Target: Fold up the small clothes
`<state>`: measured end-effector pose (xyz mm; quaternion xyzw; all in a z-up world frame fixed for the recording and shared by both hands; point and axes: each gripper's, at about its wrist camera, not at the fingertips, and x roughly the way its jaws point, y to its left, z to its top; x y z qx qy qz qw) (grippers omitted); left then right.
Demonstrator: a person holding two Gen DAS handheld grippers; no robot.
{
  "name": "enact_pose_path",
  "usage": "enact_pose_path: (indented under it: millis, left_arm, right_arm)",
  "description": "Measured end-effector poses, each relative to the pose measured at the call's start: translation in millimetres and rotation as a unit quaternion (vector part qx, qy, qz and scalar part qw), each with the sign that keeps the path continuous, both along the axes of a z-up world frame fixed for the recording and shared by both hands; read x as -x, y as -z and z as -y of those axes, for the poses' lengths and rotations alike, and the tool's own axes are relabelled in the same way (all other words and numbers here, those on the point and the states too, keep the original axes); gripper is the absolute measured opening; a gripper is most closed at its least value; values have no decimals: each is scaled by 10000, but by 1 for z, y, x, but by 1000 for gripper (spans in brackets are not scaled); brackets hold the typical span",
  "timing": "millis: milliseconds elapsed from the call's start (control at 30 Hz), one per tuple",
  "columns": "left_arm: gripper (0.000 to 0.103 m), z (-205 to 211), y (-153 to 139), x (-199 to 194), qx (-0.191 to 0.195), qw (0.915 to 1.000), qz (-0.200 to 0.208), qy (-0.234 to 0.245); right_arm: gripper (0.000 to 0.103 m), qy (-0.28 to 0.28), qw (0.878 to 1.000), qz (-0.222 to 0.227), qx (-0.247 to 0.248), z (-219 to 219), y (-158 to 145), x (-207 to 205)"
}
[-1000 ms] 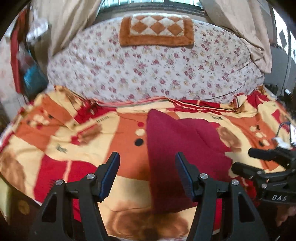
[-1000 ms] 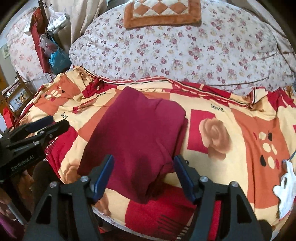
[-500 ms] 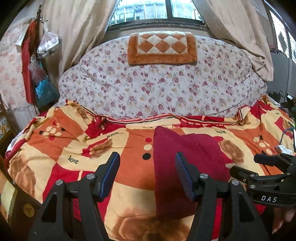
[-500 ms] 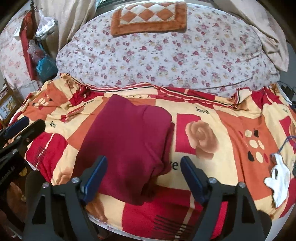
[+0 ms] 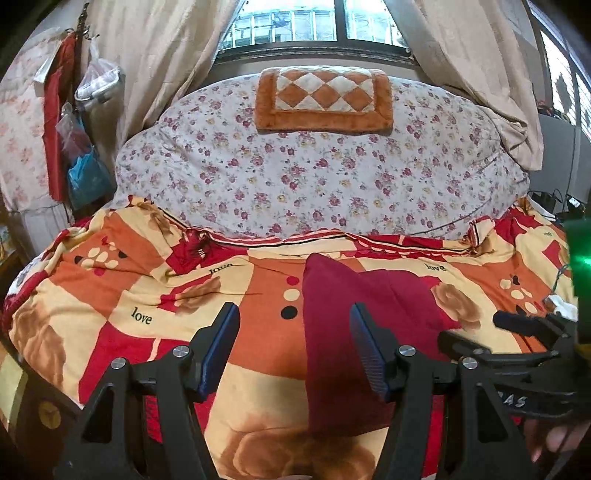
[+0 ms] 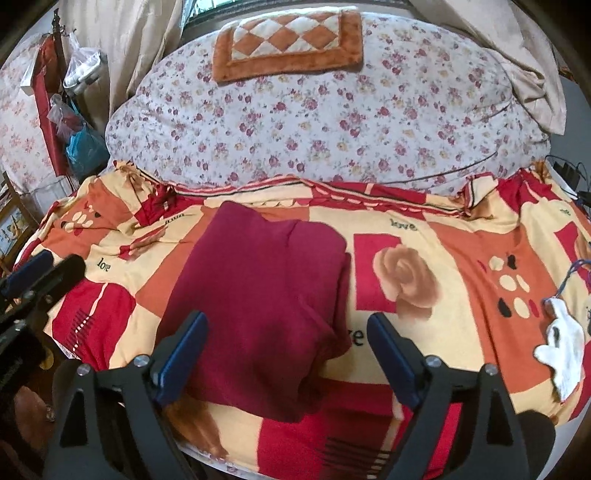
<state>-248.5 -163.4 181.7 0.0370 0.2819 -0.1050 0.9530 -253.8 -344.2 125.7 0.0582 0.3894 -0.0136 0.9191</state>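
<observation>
My left gripper (image 5: pixel 293 347) hangs with its fingers (image 5: pixel 221 347) spread wide and nothing between them; my right gripper (image 6: pixel 288 358) is just as wide open and empty, wider than a second ago, when its fingers sat closer together. Both have drawn back and tipped upward since then, so more of the room shows past them.

Just beyond my right fingers (image 6: pixel 183 354), at 12 o'clock, the folded maroon garment (image 6: pixel 258 295) lies flat on the patterned blanket (image 6: pixel 461 258), its near edge close to the bed's edge. It has not shifted. From the left camera the same garment (image 5: pixel 351 314) sits at about 1 o'clock, part of it behind my right-hand finger, and my right gripper (image 5: pixel 517 343) reaches in at 3 o'clock.

At 3 o'clock in the right view a small white cloth (image 6: pixel 561 343) rests on the blanket, well apart from the garment. My left gripper (image 6: pixel 40 273) shows at 9 o'clock.

Farther off, at 12 o'clock, the floral quilt (image 5: pixel 321 173) bulges up, with an orange checkered cushion (image 5: pixel 325 99) on top. Behind it now appear the window (image 5: pixel 314 22) and curtains (image 5: pixel 155 48).
</observation>
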Motion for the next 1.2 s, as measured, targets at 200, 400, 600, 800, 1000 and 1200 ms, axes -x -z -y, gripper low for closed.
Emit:
enact_pose_path:
  millis: [200,400,600,800,1000,1200]
  left_arm:
    - [41,-2,7,-4,-13,9999,-87,-78]
    - [41,0,12,-8,-12,9998,-159,-87]
    - [41,4,18,-19,-33,9996,-277,-66]
    - [41,9,26,-32,-59,9992,-382,-57]
    - [41,13,34,-41,-58,9988,-475,-59]
    - [41,11,40,-53,-3,9984,-561,-117]
  right_arm:
    - [91,-133,9997,91,205,-10,-1,-3]
    - [91,-11,9997,128,197,-2,-3,-8]
    - [91,19,9997,94,210,2,2,-17]
    - [91,9,9997,69,223,4,7,-30]
    - [91,-28,9998,44,191,6,12,-40]
    - [91,-27,9998,-51,201,7,22,-51]
